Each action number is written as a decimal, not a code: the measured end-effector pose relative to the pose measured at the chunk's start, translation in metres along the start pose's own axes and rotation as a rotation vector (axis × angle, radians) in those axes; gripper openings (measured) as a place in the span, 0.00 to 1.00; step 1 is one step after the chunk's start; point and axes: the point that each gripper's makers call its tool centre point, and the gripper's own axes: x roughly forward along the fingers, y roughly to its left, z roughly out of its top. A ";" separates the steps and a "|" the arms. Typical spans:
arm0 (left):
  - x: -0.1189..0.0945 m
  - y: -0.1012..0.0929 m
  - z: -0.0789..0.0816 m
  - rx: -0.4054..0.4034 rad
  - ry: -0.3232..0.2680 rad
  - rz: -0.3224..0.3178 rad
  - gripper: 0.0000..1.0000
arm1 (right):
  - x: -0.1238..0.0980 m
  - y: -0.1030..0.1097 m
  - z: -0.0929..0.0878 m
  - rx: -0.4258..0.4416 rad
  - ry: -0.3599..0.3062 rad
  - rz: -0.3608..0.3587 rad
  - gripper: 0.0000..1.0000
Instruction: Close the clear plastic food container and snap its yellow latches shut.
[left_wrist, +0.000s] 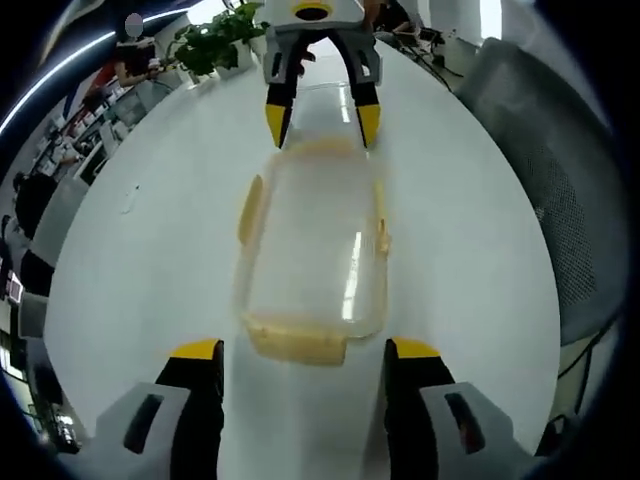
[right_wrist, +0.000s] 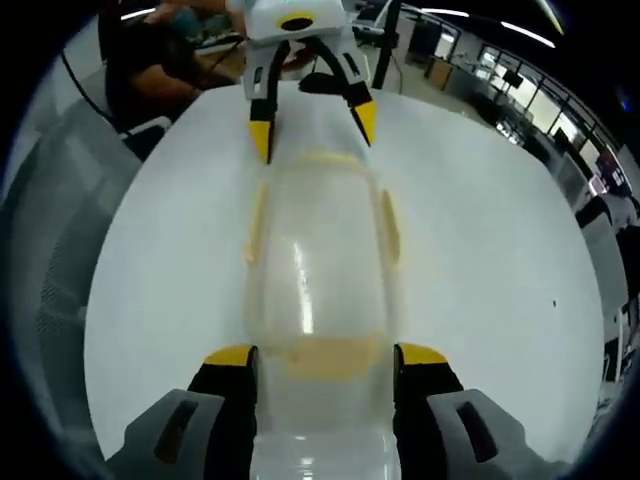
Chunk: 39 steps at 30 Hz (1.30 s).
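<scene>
A clear plastic food container (left_wrist: 312, 255), rectangular with rounded corners, lies at the centre of the left gripper view on a white round table (left_wrist: 480, 260). Its transparent walls carry bright vertical glints. A pale yellow latch sits on each of its four sides: the near end latch (left_wrist: 298, 343) below centre, the far end latch (left_wrist: 322, 147) above, and slim side latches at left (left_wrist: 250, 210) and right (left_wrist: 380, 215) of the box. Whether any latch is snapped down cannot be told.

In the right gripper view the same container (right_wrist: 322, 270) runs lengthwise from the bottom centre upward, its near end lying between that view's own jaws.

The left gripper (left_wrist: 305, 352), grey with yellow tips, rises from the bottom of its view; its jaws stand apart, flanking the near end latch without clear contact. The right gripper (left_wrist: 322, 122) enters from the top centre, its jaws spread and their yellow tips at the far corners of the container.

In the right gripper view the right gripper (right_wrist: 325, 358) has its jaws apart astride the box, and the left gripper (right_wrist: 312, 125) faces it from the top centre, likewise spread.

Outward lie a grey mesh chair back (left_wrist: 560, 170) at right, a potted plant (left_wrist: 215, 40) at upper left, and a seated person (right_wrist: 165, 70) at the upper left of the right gripper view.
</scene>
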 end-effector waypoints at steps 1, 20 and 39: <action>0.000 0.001 0.000 0.002 0.002 -0.002 0.64 | 0.000 0.000 0.000 0.003 -0.001 -0.001 0.54; 0.006 -0.004 0.002 0.019 0.000 -0.095 0.46 | 0.003 0.000 -0.004 0.039 0.032 0.049 0.50; 0.003 -0.008 0.000 0.061 0.038 -0.116 0.39 | 0.003 0.007 -0.004 0.010 0.058 0.091 0.39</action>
